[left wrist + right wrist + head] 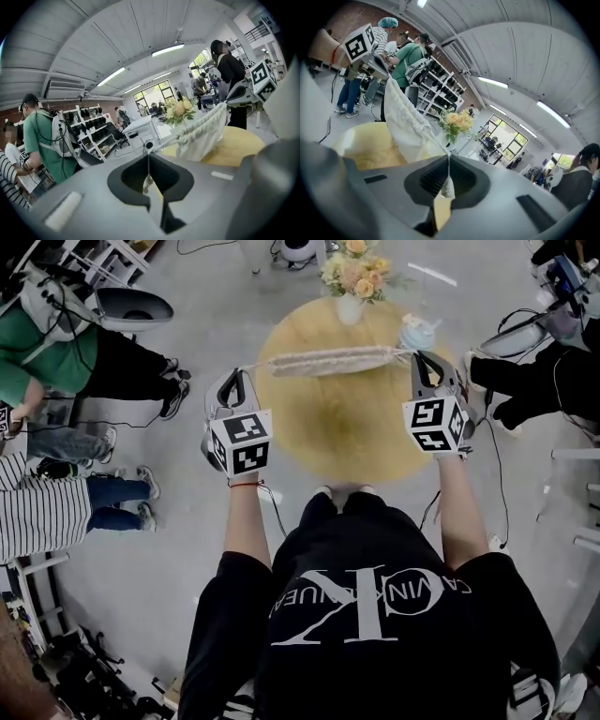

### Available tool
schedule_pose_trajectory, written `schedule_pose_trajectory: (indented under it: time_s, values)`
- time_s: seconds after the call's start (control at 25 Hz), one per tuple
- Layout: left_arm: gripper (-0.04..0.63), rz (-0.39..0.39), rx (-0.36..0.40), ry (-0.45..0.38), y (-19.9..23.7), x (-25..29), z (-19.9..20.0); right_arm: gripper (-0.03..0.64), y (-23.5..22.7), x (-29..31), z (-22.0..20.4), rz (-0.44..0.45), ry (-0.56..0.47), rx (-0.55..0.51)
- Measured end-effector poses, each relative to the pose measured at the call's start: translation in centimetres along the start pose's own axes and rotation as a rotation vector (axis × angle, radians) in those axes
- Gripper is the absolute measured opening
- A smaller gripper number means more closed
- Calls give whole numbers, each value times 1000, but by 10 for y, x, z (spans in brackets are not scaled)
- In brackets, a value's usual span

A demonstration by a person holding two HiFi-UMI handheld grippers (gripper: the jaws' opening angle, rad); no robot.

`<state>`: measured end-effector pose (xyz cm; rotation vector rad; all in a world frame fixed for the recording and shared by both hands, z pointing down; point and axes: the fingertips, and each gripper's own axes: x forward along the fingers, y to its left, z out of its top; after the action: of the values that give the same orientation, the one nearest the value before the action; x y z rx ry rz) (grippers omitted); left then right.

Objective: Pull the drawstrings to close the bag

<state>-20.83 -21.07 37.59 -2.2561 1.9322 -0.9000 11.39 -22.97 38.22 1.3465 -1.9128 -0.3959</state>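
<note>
A cream cloth drawstring bag hangs stretched and gathered between my two grippers above the round wooden table. My left gripper is shut on the left drawstring, which runs taut from the jaws to the bag. At the bag's other end my right gripper is shut on the right drawstring, and the bag hangs bunched just ahead of it. Both grippers point slightly downward at about the same height. The bag's mouth looks puckered tight along the top.
A vase of flowers and a small pale blue object stand at the table's far edge. People sit or stand at the left and right. Cables lie on the grey floor.
</note>
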Motion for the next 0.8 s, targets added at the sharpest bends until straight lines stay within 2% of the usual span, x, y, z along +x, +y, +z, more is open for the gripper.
schedule_pose_trajectory:
  time_s: [0.24, 0.8]
  values:
    - [18, 43, 19, 19, 15, 1, -6, 20, -6, 4, -1, -22, 30, -58]
    - [18, 96, 9, 43, 49, -4, -17, 18, -31, 9, -13, -79, 85, -47]
